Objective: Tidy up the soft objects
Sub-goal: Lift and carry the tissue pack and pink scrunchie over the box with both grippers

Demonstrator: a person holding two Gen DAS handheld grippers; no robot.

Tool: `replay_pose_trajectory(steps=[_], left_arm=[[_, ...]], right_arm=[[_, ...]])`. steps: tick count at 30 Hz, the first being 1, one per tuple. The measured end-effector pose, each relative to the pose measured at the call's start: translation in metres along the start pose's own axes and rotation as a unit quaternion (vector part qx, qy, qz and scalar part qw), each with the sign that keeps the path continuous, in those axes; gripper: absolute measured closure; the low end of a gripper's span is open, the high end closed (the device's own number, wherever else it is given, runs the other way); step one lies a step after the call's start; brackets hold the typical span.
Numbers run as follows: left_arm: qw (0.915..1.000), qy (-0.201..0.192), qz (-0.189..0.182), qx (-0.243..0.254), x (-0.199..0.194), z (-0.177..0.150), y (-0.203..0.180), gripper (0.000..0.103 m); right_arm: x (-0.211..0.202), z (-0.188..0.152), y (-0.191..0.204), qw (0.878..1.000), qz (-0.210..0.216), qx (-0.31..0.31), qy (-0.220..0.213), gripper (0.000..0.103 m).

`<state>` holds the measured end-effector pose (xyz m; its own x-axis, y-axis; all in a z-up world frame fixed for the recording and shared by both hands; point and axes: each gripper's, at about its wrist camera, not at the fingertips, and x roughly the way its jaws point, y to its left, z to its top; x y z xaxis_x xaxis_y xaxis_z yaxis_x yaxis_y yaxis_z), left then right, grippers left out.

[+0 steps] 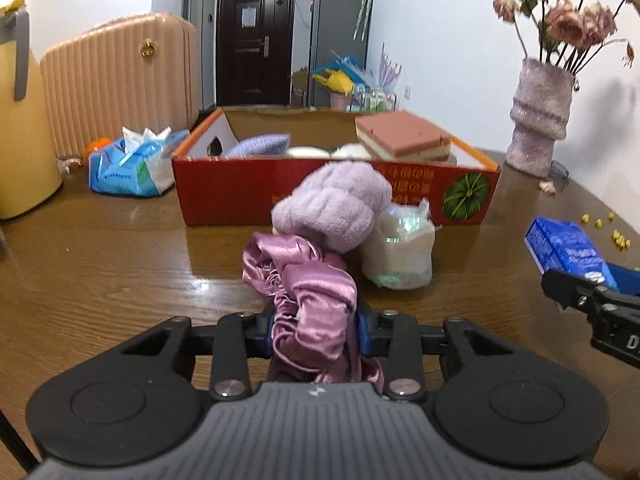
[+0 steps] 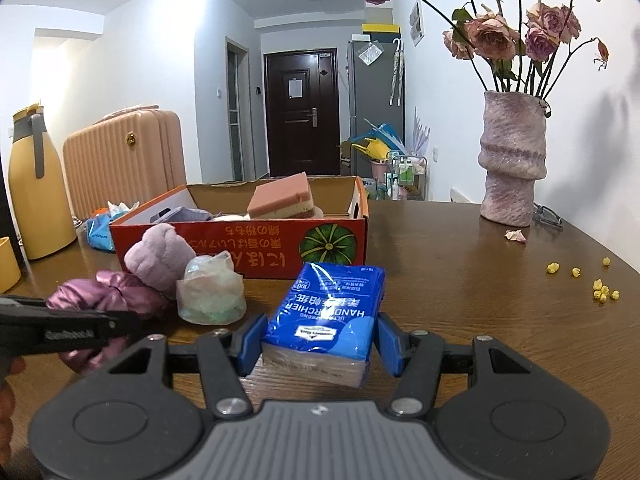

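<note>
Left gripper: fingers pressed in on the pink satin scrunchie, pinching its near end; far end lies on the wooden table.
Right gripper: blue pads either side of the blue tissue pack; left pad touching, right pad with a slight gap; cannot tell if clamped.
Tissue pack: flat on table, just in front of the red cardboard box.
Lilac plush item: against the box front, leaning on the scrunchie.
Clear bag of pale soft stuff: beside the plush, touching it.
In box: layered pink sponge, lavender knit piece, white items.
Table, far right: vase of dried roses.
Left side: tissue bag, yellow jug.
</note>
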<state>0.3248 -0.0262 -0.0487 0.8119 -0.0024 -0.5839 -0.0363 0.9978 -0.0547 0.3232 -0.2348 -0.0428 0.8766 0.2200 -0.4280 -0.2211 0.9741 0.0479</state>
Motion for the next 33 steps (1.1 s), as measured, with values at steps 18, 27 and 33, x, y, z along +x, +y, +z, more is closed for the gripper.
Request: replay_pose_trajectory(steps=[18, 27, 33], left_arm=[[0.9949, -0.097, -0.006, -0.029, -0.050, 0.012, 0.021, 0.067], [0.9930, -0.114, -0.003, -0.029, -0.055, 0.020, 0.026, 0.067], [0.9927, -0.117, 0.004, -0.030, -0.048, 0.027, 0.030, 0.067]], right_arm=[[-0.010, 0.003, 0.028, 0.998, -0.004, -0.022, -0.063, 0.046], [-0.006, 0.009, 0.045, 0.995, -0.001, -0.036, -0.094, 0.046], [0.003, 0.015, 0.054, 0.992, -0.001, -0.050, -0.113, 0.046]])
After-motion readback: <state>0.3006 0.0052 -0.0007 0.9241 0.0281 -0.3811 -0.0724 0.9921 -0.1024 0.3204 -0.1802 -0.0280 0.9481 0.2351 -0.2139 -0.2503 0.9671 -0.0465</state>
